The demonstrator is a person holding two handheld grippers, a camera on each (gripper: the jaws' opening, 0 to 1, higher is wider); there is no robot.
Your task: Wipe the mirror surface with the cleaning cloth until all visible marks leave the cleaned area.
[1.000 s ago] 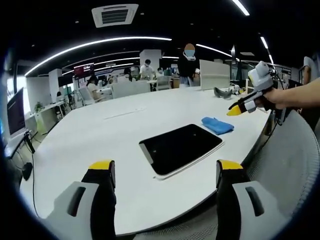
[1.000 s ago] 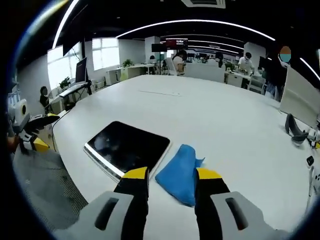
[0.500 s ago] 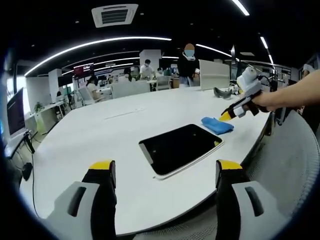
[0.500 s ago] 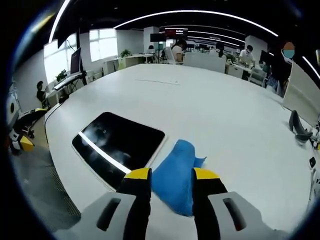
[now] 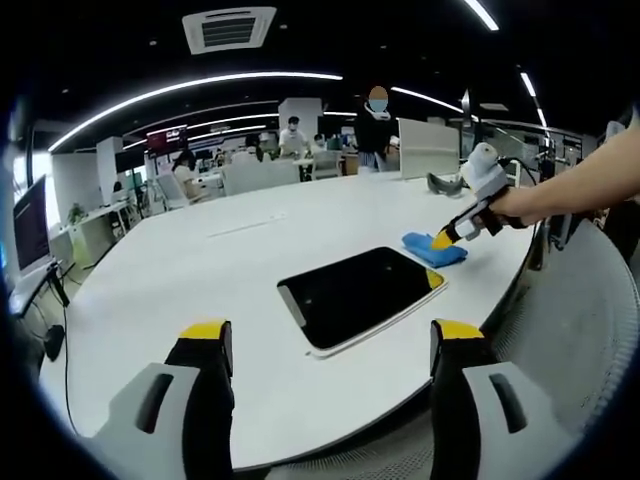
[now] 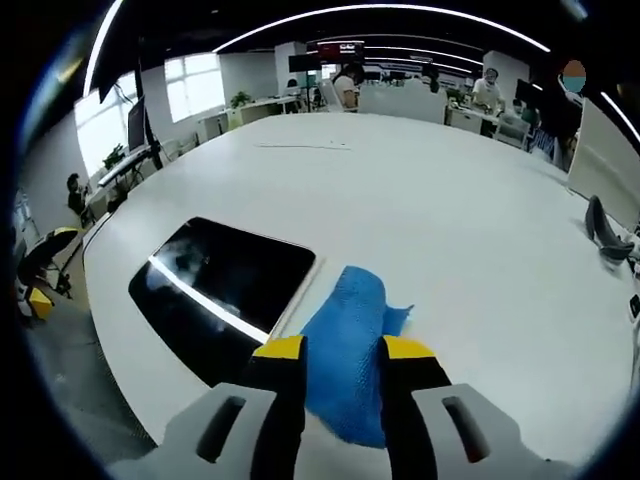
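Note:
A dark rectangular mirror (image 5: 360,295) with a pale rim lies flat on the white table (image 5: 200,270). Just past its far right corner lies a crumpled blue cleaning cloth (image 5: 436,250). My left gripper (image 5: 330,335) hangs open off the table's near edge, short of the mirror, holding nothing. The right gripper (image 5: 440,240), held in a person's hand, reaches in from the right with its yellow tips down at the cloth. In the right gripper view the cloth (image 6: 345,325) sits between the open fingers of my right gripper (image 6: 342,350), with the mirror (image 6: 215,290) to its left.
A grey curved object (image 5: 445,183) rests further back on the table, also seen at the right (image 6: 605,235). A white partition (image 5: 430,148) stands behind it. A mesh chair back (image 5: 590,330) is at the right. People sit and stand at desks beyond.
The right gripper has come down and forward from above the table edge onto the cloth, which now sits between its fingers. The left gripper, mirror and cloth have stayed put.

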